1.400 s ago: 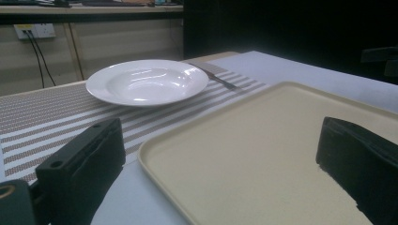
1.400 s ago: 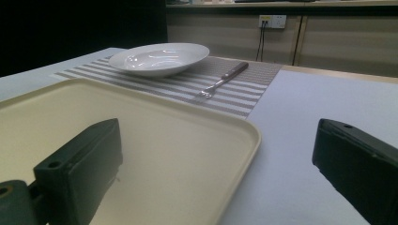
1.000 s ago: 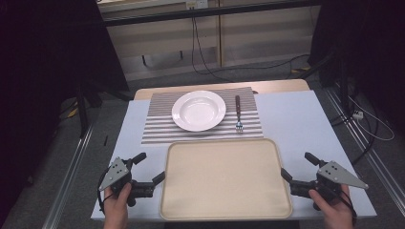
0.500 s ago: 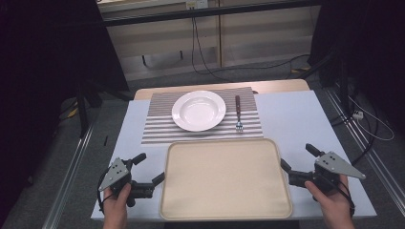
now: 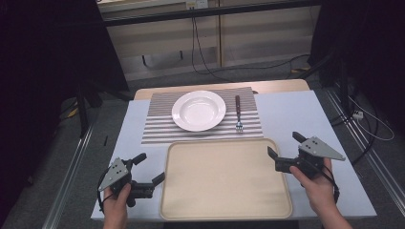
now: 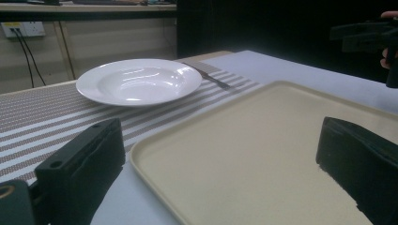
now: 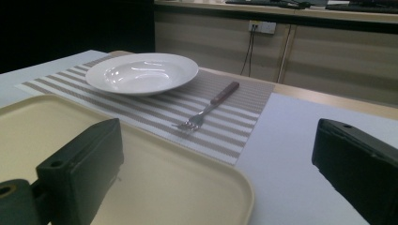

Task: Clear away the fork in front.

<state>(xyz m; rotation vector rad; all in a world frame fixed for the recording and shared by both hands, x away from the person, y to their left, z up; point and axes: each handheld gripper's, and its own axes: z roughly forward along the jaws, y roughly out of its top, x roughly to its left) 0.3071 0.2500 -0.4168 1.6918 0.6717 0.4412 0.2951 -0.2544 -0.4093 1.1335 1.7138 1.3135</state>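
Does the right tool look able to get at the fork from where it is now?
Probably yes. The right tool is open beside the tray, and the fork lies uncovered on the striped placemat beyond it, apart from the plate, with nothing between.

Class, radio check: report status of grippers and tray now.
Left gripper and right gripper open, empty, flanking tray. Tray bare. Plate and fork beyond, nothing obstructing.

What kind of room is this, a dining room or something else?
Probably a lab or workshop set up to look like a dinner table. A plate and fork lie on a striped mat, but cables trail over the bare floor beyond, and wall sockets sit behind.
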